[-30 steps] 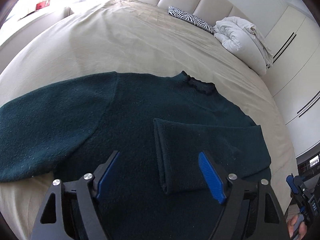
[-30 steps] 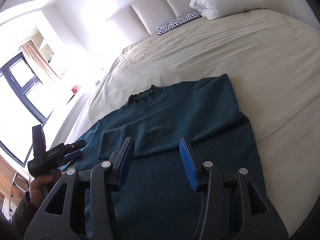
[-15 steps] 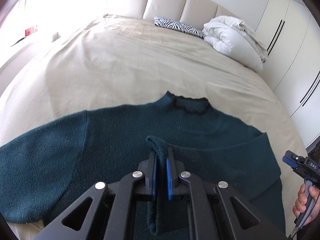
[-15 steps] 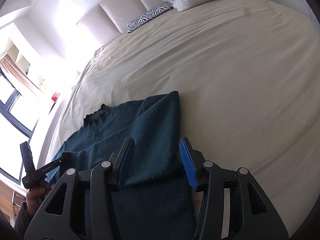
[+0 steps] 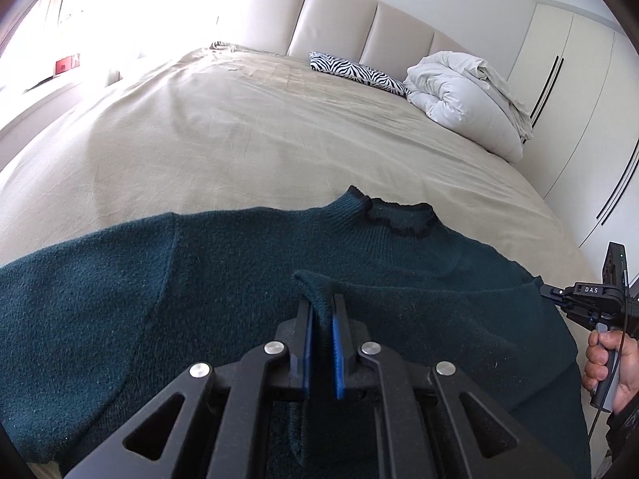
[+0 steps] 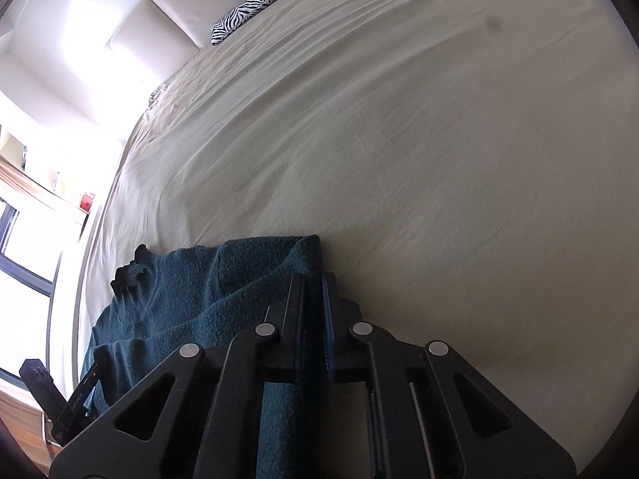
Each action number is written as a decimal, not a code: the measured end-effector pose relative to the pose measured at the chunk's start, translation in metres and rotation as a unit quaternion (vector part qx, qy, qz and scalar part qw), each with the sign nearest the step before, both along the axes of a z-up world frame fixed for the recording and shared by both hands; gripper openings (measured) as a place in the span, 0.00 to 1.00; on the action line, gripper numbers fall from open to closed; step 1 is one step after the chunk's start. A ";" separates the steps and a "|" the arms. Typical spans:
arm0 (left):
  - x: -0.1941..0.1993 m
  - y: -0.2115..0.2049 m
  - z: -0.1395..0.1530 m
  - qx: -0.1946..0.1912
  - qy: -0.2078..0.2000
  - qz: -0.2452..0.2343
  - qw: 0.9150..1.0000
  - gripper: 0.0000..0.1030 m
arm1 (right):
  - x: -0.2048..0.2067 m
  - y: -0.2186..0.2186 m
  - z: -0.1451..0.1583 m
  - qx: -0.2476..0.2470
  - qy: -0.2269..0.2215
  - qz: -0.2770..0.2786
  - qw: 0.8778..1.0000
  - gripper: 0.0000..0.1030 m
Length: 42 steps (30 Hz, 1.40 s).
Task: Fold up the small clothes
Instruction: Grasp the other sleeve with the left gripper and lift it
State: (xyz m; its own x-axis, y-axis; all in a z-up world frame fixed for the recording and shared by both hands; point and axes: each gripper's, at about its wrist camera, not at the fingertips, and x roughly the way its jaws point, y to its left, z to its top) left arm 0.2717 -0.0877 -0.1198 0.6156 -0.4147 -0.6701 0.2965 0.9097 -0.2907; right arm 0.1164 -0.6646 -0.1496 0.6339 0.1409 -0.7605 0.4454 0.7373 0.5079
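A dark green sweater is seen spread flat across the near part of a bed covered by a beige sheet, its ruffled collar turned toward the padded headboard. One sleeve has been laid across the chest, and its cuff end is pinched between the blue pads of the left gripper, whose jaws are closed on the knit. At the garment's outer side edge, a fold of the fabric is clamped by the right gripper, jaws drawn tight around it, with bare sheet just beside. A zebra-print pillow and a bundled white duvet are set at the head of the bed, well apart from the sweater.
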 end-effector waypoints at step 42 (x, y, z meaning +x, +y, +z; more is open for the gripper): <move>-0.067 0.115 0.029 -0.119 0.009 0.075 0.990 0.68 | -0.115 0.096 0.057 -0.183 -0.040 -0.004 0.982 0.24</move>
